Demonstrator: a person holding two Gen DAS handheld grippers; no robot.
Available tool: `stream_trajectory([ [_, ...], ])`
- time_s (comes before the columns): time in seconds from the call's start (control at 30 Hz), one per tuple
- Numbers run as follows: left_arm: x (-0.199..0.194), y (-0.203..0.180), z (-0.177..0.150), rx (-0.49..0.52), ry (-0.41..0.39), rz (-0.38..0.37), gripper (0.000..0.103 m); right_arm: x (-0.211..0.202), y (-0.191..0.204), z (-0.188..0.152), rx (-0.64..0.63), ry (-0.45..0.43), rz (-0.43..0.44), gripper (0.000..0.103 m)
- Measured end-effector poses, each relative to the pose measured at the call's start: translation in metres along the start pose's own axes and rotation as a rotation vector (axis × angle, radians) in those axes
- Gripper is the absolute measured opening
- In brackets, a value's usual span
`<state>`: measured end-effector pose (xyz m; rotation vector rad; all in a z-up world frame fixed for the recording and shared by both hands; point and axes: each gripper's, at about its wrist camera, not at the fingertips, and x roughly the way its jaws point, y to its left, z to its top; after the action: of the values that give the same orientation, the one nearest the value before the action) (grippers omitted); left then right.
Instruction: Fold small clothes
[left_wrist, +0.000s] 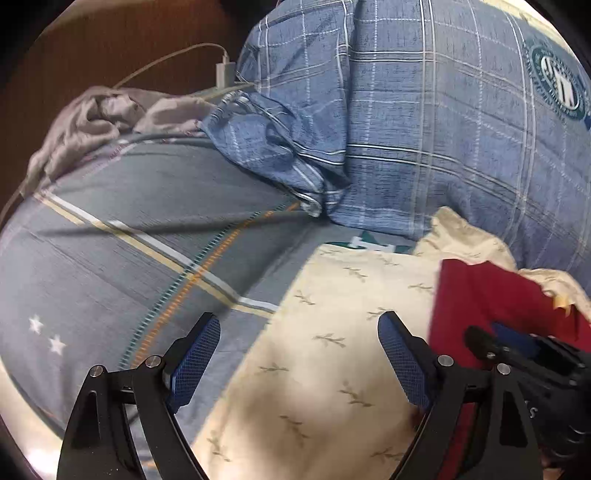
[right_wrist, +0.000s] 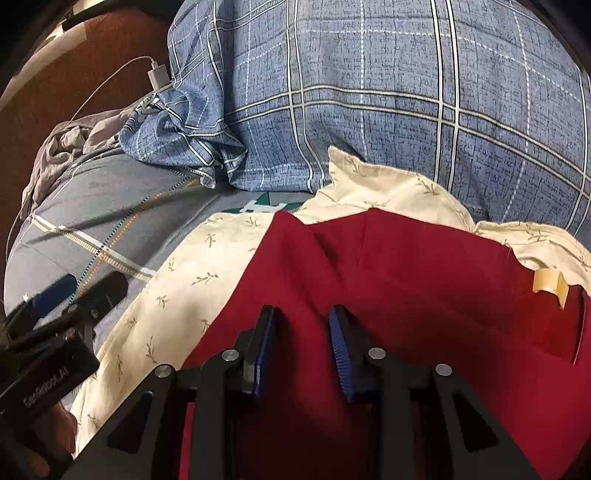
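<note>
**Open sheet on the left, bedding piled behind**

The grey sheet (left_wrist: 110, 258) lies flat and bare, leaving open room at left. The bunched blue quilt (left_wrist: 406, 129) walls the far side, touching the cream cloth (right_wrist: 177, 295). A grey garment (left_wrist: 92, 122) and a charger (left_wrist: 225, 70) crowd the far left corner.

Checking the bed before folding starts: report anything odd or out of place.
A white charger with its cable lies at the bed's far edge beside crumpled grey cloth. The red garment lies creased on the cream cloth.
</note>
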<state>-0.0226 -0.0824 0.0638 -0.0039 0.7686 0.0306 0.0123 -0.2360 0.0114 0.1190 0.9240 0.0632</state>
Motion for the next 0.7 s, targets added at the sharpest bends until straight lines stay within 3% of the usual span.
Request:
stream_trajectory([
  [0.13,-0.007,-0.014,-0.004,0.030,-0.005,-0.101,0.088,-0.043,-0.017,-0.016,0.049,-0.019,0.023,0.031],
  [0.27,-0.012,-0.028,-0.011,0.066,0.022,-0.224,0.088,-0.090,-0.052,-0.047,0.052,-0.095,-0.153,0.041],
  [0.33,-0.006,-0.041,-0.018,0.101,0.054,-0.249,0.088,-0.089,-0.072,-0.064,0.092,-0.045,-0.250,0.045],
  [0.37,-0.001,-0.045,-0.019,0.131,0.070,-0.246,0.088,-0.082,-0.083,-0.072,0.121,0.003,-0.240,0.045],
  [0.43,0.008,-0.055,-0.026,0.208,0.111,-0.214,0.088,-0.093,-0.089,-0.078,0.134,-0.036,-0.204,0.043],
  [0.47,0.012,-0.061,-0.029,0.242,0.127,-0.187,0.088,-0.098,-0.090,-0.077,0.143,-0.003,-0.193,0.043],
  [0.53,0.015,-0.060,-0.029,0.239,0.123,-0.177,0.088,-0.118,-0.098,-0.076,0.172,-0.020,-0.146,0.047],
  [0.6,0.015,-0.060,-0.026,0.224,0.131,-0.188,0.088,-0.138,-0.113,-0.074,0.194,-0.066,-0.196,0.066],
  [0.7,0.013,-0.057,-0.022,0.207,0.120,-0.195,0.088,-0.163,-0.151,-0.078,0.247,-0.092,-0.325,0.069],
])
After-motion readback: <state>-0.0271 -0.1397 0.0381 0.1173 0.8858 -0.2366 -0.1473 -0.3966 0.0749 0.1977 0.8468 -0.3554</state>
